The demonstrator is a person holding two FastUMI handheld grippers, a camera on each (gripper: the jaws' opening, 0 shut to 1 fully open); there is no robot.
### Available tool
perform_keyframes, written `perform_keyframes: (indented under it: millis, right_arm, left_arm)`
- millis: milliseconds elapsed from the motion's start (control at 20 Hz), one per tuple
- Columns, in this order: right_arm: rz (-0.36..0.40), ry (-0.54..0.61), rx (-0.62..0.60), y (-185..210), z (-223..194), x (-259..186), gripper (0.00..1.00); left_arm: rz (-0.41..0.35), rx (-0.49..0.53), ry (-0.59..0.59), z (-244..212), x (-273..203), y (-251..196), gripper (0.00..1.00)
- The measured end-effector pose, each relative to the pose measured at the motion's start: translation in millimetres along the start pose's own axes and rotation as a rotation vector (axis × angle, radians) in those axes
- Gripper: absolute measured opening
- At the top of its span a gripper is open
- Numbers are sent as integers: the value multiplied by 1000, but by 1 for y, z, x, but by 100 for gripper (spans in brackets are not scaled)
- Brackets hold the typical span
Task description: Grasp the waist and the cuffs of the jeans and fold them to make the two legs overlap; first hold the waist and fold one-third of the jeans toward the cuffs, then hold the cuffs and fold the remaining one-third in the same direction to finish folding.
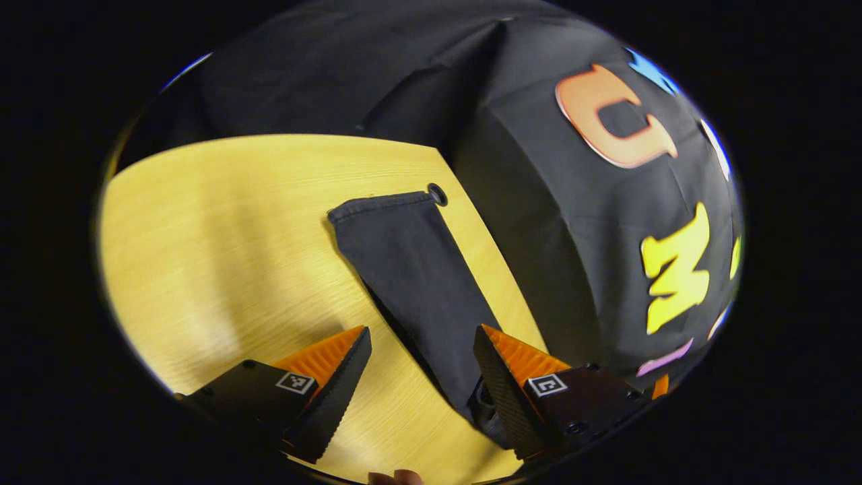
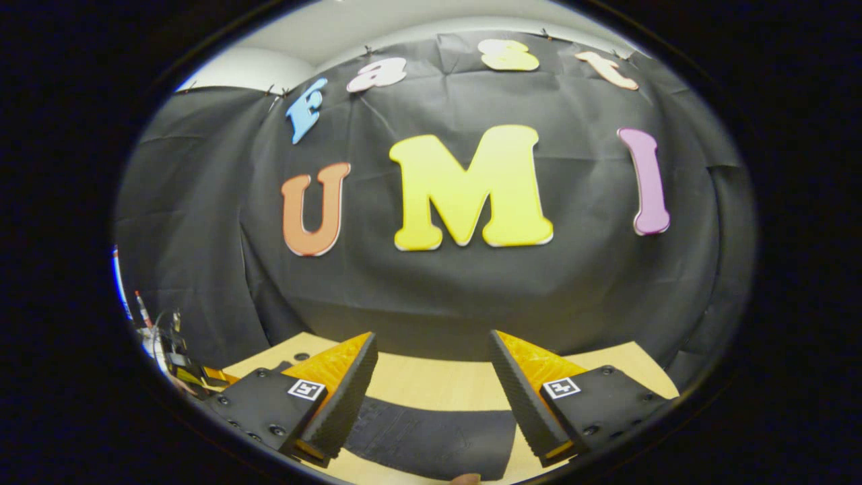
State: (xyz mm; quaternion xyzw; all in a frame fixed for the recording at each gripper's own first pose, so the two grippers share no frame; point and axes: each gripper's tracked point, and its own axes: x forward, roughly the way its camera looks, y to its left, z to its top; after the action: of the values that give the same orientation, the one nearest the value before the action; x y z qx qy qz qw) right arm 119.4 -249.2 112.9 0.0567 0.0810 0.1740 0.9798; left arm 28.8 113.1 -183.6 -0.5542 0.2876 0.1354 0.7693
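Two grippers hang above a pale wooden table (image 1: 222, 236), each with its jaws spread wide and nothing caught between them. In the left gripper view, the left gripper (image 1: 422, 353) sits over the dark jeans (image 1: 417, 269), which lie flat on the table as a long narrow strip; the cloth passes through the gap between the fingers without either finger pressing on it, though whether the fingers touch the fabric cannot be told. The strip's hemmed end, the cuff (image 1: 380, 205), lies at the far end of the jeans from this gripper, close to the table's edge and just beside a small round dark hole (image 1: 437, 194) in the tabletop. In the right gripper view, the right gripper (image 2: 433, 353) is held over another stretch of the jeans (image 2: 431, 434), a dark band crossing the table beneath its fingers, which are apart from the cloth. Which part of the jeans that band is cannot be told.
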Motion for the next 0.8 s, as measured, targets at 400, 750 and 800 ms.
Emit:
perform_keyframes:
  millis: [400,750,800]
  right_arm:
    - [-49,-150,-30,-26,84,-21,98]
    - [-99,-103,-33,-58,75,-27,100]
    - [-105,-106,-39,-62,76,-28,98]
  left_arm:
    - [-20,-305,-31,28,17,0,99]
    - [-84,-408,-52,49,52,-12,98]
    - [-99,-424,-55,50,56,-14,87]
